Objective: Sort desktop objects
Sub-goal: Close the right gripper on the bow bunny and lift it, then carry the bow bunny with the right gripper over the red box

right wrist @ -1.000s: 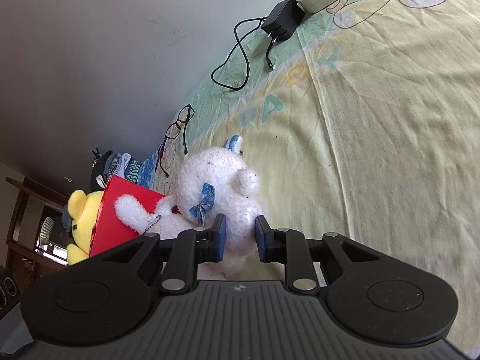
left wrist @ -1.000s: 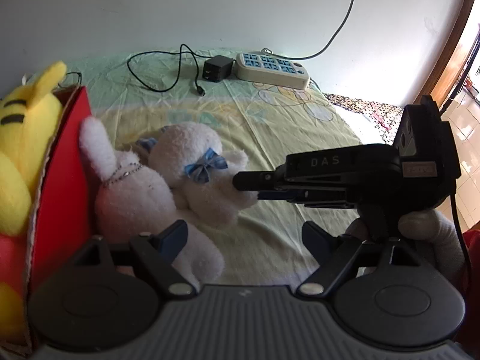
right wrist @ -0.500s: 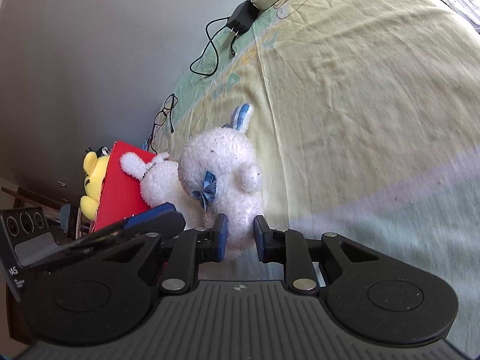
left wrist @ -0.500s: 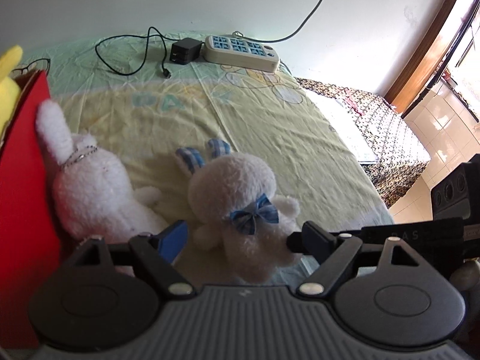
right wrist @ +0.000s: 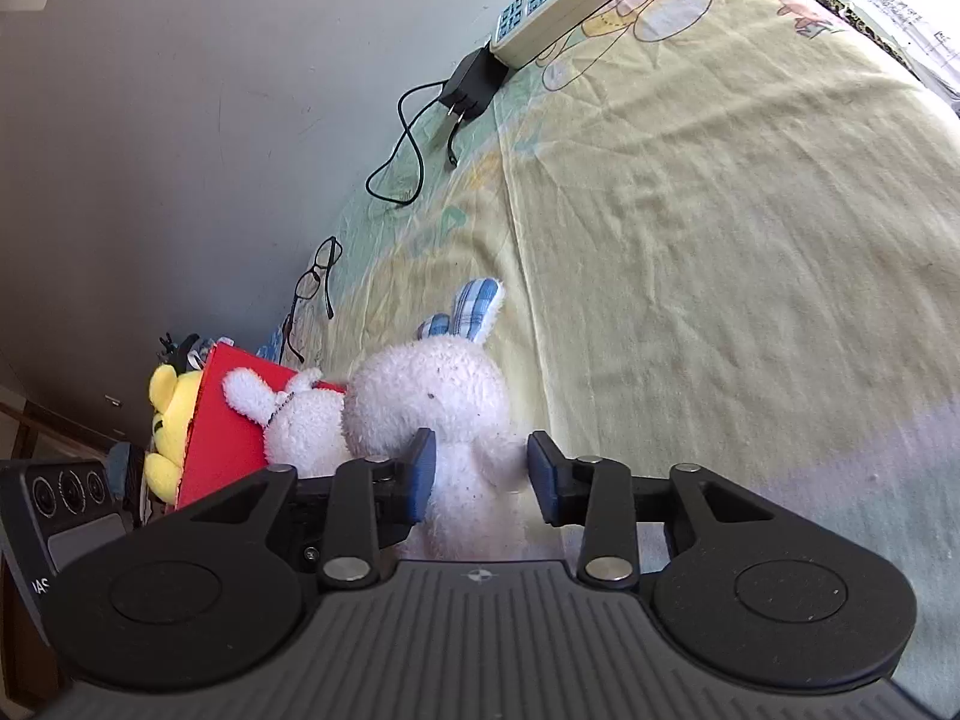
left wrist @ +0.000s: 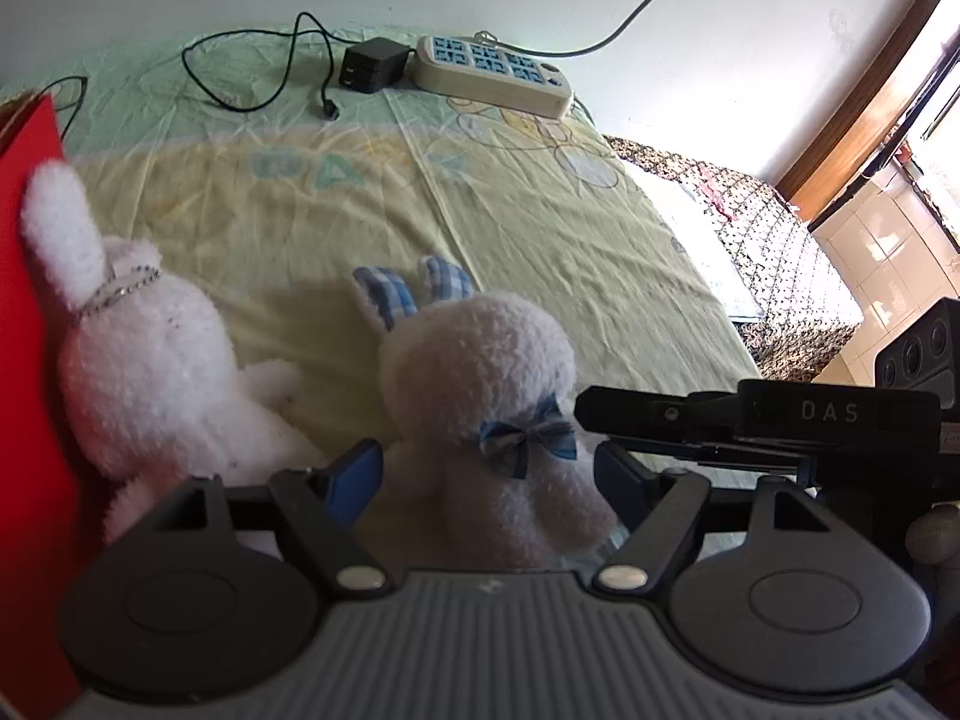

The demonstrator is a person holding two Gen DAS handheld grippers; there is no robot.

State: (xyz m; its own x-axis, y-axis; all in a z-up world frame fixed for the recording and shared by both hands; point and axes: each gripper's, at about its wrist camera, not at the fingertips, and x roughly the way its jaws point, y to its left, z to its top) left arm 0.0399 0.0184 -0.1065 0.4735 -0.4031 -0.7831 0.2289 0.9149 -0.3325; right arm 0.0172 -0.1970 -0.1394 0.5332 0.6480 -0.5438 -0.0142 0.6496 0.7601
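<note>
A white plush bunny with checked blue ears and a blue bow (left wrist: 480, 372) lies on the yellow-green sheet. My left gripper (left wrist: 486, 477) straddles its body; the jaws are closing, with the blue pads at the fur on both sides and no visible squeeze. My right gripper (right wrist: 480, 474) is also around the bunny (right wrist: 432, 396); its jaws are opening, and a gap shows at the right pad. The right gripper's finger (left wrist: 660, 420) reaches in from the right. A second white bunny with a bead chain (left wrist: 150, 360) leans on a red box (left wrist: 30, 360).
A yellow plush (right wrist: 171, 414) sits in the red box (right wrist: 222, 420). Against the wall lie a power strip (left wrist: 492, 75), a black charger with its cable (left wrist: 372, 63) and glasses (right wrist: 315, 282). The bed's edge drops off at the right (left wrist: 750, 312).
The right jaws, shut on the bow bunny before, have spread apart. The left gripper has come down over the bunny, which now sits between its narrowing jaws.
</note>
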